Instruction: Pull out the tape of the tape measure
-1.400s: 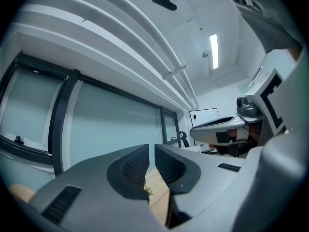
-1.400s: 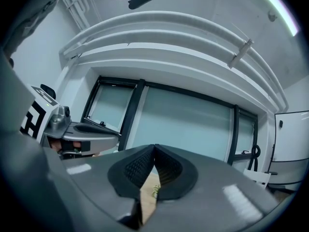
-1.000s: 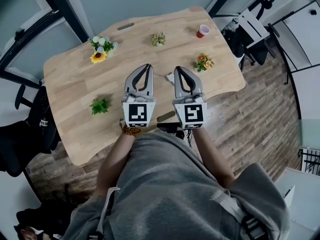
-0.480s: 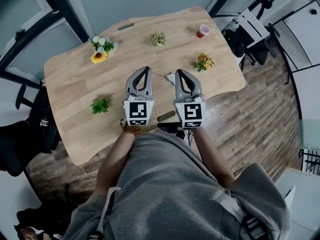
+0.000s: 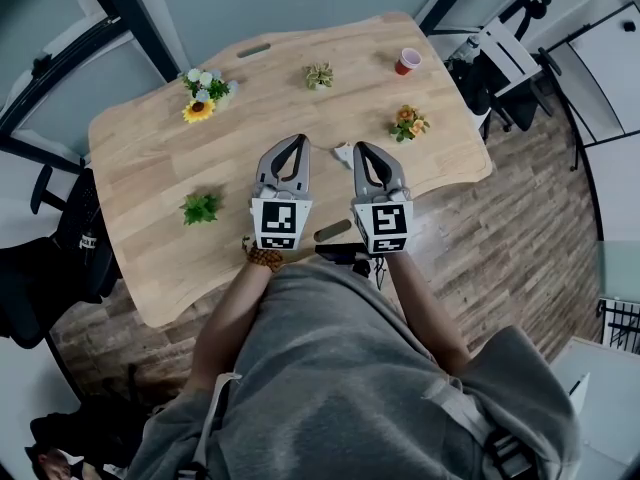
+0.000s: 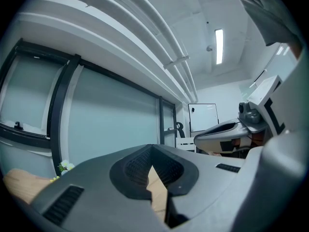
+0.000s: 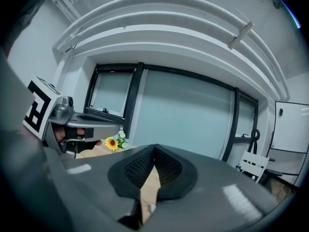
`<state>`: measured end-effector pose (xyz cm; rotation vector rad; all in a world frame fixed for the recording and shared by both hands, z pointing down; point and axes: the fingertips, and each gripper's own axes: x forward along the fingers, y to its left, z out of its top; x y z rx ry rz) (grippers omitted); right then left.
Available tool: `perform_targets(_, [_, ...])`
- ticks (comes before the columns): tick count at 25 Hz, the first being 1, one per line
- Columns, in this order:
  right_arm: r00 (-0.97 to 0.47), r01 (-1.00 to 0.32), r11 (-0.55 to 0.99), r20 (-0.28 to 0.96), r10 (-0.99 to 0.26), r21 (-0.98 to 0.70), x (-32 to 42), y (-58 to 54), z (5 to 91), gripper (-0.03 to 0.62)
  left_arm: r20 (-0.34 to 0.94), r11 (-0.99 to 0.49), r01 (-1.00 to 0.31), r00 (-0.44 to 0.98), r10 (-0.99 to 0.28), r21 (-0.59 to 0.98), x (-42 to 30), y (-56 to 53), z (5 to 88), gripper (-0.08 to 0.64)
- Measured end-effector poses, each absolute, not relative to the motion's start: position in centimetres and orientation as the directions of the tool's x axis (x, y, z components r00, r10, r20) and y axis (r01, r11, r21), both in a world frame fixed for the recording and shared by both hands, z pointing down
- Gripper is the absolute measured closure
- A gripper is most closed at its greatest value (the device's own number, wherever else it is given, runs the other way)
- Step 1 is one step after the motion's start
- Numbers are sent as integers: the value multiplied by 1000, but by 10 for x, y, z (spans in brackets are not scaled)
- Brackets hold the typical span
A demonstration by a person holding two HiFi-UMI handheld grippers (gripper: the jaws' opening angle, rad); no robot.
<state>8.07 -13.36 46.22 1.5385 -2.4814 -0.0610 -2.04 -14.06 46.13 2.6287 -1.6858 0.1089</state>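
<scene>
- Tabletop [image 5: 150, 158]: pale wood with a rounded outline. It has one dark oblong slot [image 5: 252, 51] near the far edge and another near the person's edge.
- Red cup [image 5: 406, 61]: the only open container. It stands upright at the far right of the tabletop, well apart from both tools. Its contents cannot be made out.
- Tape measure [image 5: 342, 152]: a small pale item lying on the tabletop between the two tool tips, just beside the right one. It is too small to show detail, and nothing holds it.
- Left hand-held gripper [image 5: 296, 142]: clenched, with the pad tips meeting and nothing between them. It is held above the tabletop and points away from the person.
- Right hand-held gripper [image 5: 360, 149]: clenched and empty, set parallel to the left one.
- Sunflower bunch [image 5: 205, 93]: at the far left, with white blooms among it.
- Small pale green plant [image 5: 318, 76]: far centre.
- Orange flower sprig [image 5: 407, 123]: right side, nearer than the cup.
- Green leafy sprig [image 5: 201, 208]: left of the left tool.
</scene>
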Motion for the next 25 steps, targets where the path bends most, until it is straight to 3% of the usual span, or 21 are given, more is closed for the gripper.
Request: perform_targets(25, [-417, -877, 457, 236, -878, 148, 94, -146, 495, 583, 101, -410, -912, 409, -907, 7, -25, -144, 476, 552])
